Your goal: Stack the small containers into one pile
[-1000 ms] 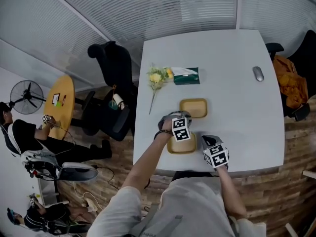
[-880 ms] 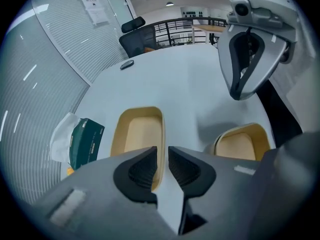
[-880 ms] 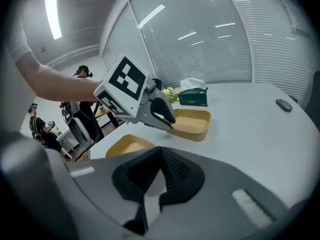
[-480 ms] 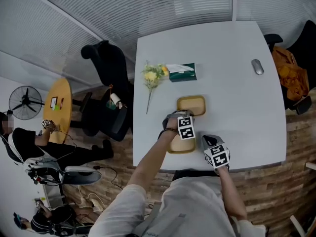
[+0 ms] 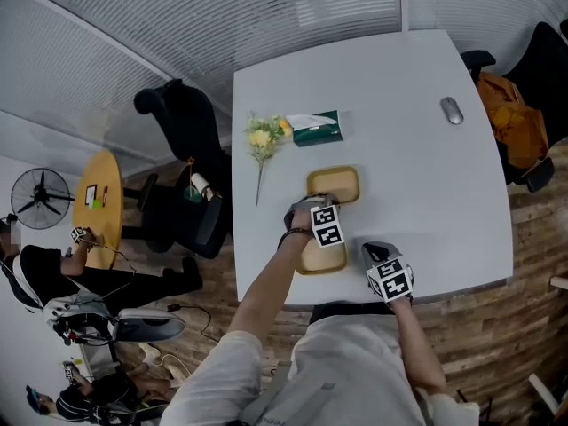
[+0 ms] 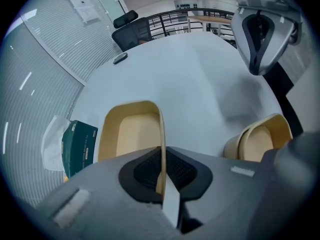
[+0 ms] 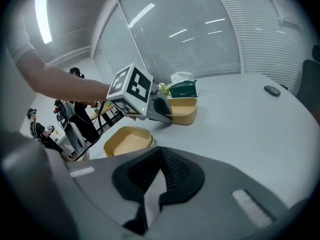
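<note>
Two tan containers lie on the white table [image 5: 426, 185]. The far container [image 5: 335, 184] [image 6: 131, 133] has its near wall pinched between the jaws of my left gripper [image 5: 320, 204] [image 6: 162, 176], which is shut on that rim. The near container [image 5: 317, 257] [image 6: 263, 142] sits by the table's front edge, partly under the left gripper's marker cube. My right gripper [image 5: 376, 254] [image 7: 150, 194] hovers at the front edge, right of the near container, shut with nothing in it. The right gripper view shows both containers [image 7: 183, 110] [image 7: 128, 139] and the left gripper [image 7: 161, 109].
A green tissue box [image 5: 313, 128] and a yellow flower sprig [image 5: 261, 138] lie beyond the containers, at the table's left. A computer mouse [image 5: 452, 110] is at the far right. Office chairs [image 5: 182, 131] stand around the table; people sit at the left [image 5: 53, 273].
The head view has drifted, so the table sits slightly higher and further left in frame. The left gripper stays at the far container's near wall. The right gripper has hardly moved.
</note>
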Available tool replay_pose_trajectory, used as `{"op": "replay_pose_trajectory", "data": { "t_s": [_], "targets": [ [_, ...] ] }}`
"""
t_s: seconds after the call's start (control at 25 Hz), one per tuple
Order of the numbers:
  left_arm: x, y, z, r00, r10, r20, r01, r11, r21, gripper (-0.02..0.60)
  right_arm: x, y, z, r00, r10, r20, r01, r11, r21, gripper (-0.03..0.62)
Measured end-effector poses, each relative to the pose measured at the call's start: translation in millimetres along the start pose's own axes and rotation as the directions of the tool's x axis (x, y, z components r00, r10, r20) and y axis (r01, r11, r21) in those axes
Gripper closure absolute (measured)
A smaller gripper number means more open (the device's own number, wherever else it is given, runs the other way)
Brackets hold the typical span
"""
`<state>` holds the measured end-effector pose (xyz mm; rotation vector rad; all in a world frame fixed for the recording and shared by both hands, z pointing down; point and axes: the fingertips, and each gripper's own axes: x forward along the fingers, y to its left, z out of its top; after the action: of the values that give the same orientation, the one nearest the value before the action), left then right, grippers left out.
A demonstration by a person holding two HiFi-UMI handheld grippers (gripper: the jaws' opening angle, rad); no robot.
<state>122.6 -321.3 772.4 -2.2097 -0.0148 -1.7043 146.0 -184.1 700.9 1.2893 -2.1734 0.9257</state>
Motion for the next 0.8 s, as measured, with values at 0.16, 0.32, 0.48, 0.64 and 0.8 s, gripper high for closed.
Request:
{"op": "replay_pose_trajectory", "data": {
  "t_s": [0.16,0.32,0.48,0.64,0.8],
  "targets": [
    [-8,3,-7,1.000,0.020,-0.003,-0.020,1.000,-0.003,0.565,1,4,-2,1.000,0.005,-0.005,-0.005,1.000,-0.006,0.594],
    [-22,0,-12,0.999,0.035,0.001,-0.035,0.999,-0.017,0.565,1,10,-3,1.000,0.013,-0.002,-0.013,1.000,-0.015,0.594],
    [-34,-3,-22,0.999,0.047,0.003,-0.047,0.997,-0.059,0.565,-1,15,0,0.999,0.005,0.032,-0.004,1.000,-0.022,0.594],
    [-52,-8,-31,0.997,0.075,-0.004,-0.075,0.995,-0.070,0.565,-3,19,-1,0.999,0.009,0.043,-0.007,0.999,-0.031,0.594],
    [-75,-15,-37,0.994,0.106,-0.004,-0.106,0.991,-0.086,0.565,-4,25,-3,0.999,0.020,0.047,-0.018,0.999,-0.041,0.594]
  ]
}}
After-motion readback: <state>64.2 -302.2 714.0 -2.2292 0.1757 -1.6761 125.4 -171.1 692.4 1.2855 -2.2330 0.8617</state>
